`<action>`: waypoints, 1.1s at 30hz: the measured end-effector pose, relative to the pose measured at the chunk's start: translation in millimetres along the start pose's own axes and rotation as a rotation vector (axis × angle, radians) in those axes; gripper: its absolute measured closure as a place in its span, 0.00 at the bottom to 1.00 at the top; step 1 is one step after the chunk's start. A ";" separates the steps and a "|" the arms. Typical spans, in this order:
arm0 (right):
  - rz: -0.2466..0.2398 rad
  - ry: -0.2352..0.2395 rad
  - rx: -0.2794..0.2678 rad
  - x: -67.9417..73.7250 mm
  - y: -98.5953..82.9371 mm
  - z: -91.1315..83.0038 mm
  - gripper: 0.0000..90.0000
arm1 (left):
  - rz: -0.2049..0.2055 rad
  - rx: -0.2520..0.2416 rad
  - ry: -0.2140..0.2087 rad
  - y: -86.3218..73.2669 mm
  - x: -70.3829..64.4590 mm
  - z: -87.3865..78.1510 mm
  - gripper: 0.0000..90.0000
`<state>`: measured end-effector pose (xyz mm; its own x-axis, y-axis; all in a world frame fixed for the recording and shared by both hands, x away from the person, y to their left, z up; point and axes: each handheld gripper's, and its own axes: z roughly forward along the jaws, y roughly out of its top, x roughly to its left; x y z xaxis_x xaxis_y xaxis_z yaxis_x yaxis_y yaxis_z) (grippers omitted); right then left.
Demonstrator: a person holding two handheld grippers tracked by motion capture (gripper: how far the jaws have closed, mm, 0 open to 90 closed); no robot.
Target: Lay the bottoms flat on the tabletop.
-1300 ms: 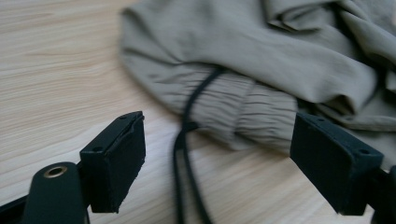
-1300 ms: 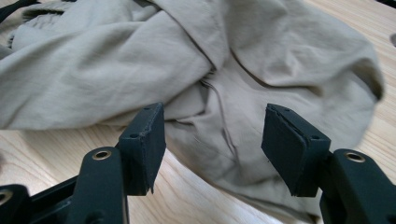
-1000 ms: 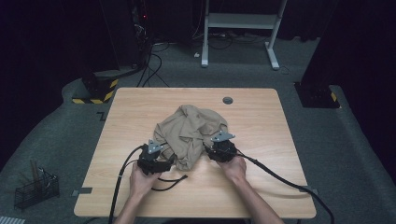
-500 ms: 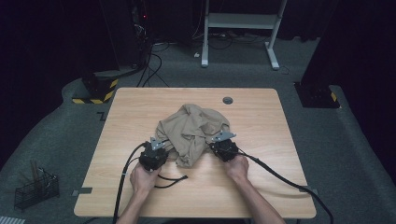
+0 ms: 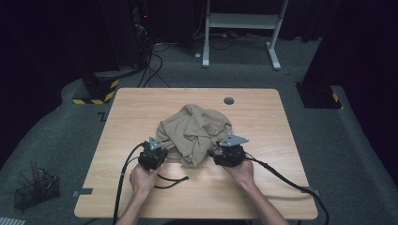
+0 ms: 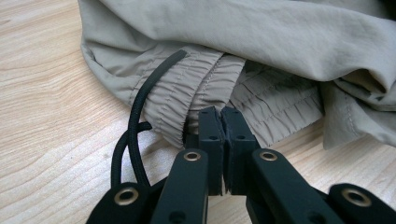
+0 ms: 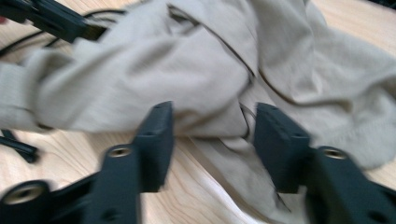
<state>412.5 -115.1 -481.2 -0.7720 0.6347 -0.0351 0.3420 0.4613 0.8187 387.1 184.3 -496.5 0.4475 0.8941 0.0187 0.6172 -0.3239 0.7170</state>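
Left gripper view: my left claw [image 6: 223, 122] is clamped on the beige garment's [image 5: 195, 131] elastic hem [image 6: 187, 100] at mid-desk [image 5: 263, 117]; my right claw [image 7: 212, 126] stands spread, straddling its folds.

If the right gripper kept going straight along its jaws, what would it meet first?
Most likely the crumpled beige garment: the right gripper has its jaws open, with a fold of cloth lying right ahead between them, though blur hides the exact gap.
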 end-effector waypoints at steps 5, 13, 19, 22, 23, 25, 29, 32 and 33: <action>-0.063 0.020 -0.022 15.9 9.6 2.7 0.42 | 0.001 0.000 -0.001 0.3 0.0 0.8 0.98; -0.058 -0.013 0.122 14.4 0.1 44.3 0.94 | -0.009 -0.004 -0.018 1.3 0.8 1.2 0.98; -0.092 -0.037 0.081 15.9 4.7 33.8 0.99 | -0.019 -0.024 -0.023 1.6 4.0 -3.9 0.98; -0.066 -0.065 0.012 3.6 11.1 12.2 0.99 | -0.039 -0.037 -0.023 0.3 9.0 -8.4 0.98; -0.045 -0.073 -0.006 -2.0 12.0 6.4 0.99 | -0.047 -0.042 -0.022 -0.4 11.3 -10.0 0.99; -0.022 -0.082 -0.019 -8.1 12.5 0.8 0.99 | -0.060 -0.051 -0.017 -1.6 16.5 -13.5 0.99; 0.049 -0.152 -0.038 -32.5 10.0 -15.8 0.99 | -0.081 -0.073 -0.004 -2.9 25.4 -20.8 0.99; 0.101 -0.235 0.002 -54.7 -0.3 -22.3 0.99 | -0.099 -0.089 0.005 -2.7 32.9 -25.7 0.99; 0.101 -0.235 0.002 -54.7 -0.3 -22.3 0.99 | -0.104 -0.094 0.012 -2.2 35.7 -27.4 0.99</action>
<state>442.6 -163.9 -466.8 -0.5883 0.8041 -0.0859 0.4120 0.3894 0.8238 384.0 225.4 -478.3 0.3760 0.9252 -0.0511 0.5960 -0.1993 0.7778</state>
